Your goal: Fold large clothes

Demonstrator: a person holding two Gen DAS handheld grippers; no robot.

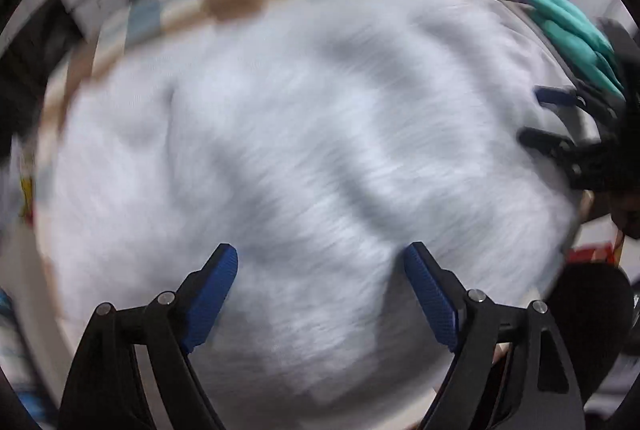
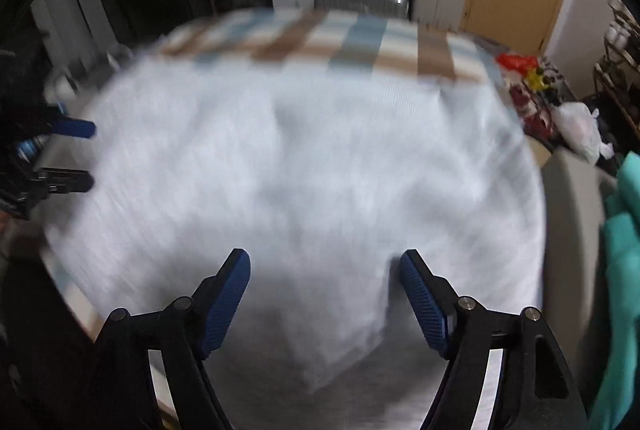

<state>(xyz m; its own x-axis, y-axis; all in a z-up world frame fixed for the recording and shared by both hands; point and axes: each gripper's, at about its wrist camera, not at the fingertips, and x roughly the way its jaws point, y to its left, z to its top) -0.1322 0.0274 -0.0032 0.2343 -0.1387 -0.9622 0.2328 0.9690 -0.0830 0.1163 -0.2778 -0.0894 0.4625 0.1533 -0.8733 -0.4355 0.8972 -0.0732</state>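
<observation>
Both grippers are being held spread above a large white fleecy garment (image 1: 304, 149), with nothing caught between the blue ribbed pads of either one. In the left wrist view the left gripper (image 1: 320, 262) is being pointed steeply down at the cloth, its fingers standing wide apart, while the right gripper (image 1: 536, 117) is showing at about 3 o'clock, also parted. In the right wrist view the right gripper (image 2: 324, 266) is hanging open over the near part of the white garment (image 2: 304, 157), and the left gripper (image 2: 80, 153) is appearing at 9 o'clock at the cloth's edge.

The garment is lying across a bed covered by a blue, white and tan checked blanket (image 2: 340, 33), which is showing bare toward 12 o'clock. A turquoise padded item (image 1: 576, 29) is lying just beside the cloth at about 2 o'clock in the left view. Both views are being smeared by motion, so seams, sleeves and edges cannot be told apart.

Several risks are being judged from here. A fold already laid may be dragged open if a finger is snagged in the fleecy pile. A wrong layer may be pinched, since the thick cloth is hiding its edges. The near part is hanging toward 6 o'clock, and its weight may be pulling the garment off the bed.
</observation>
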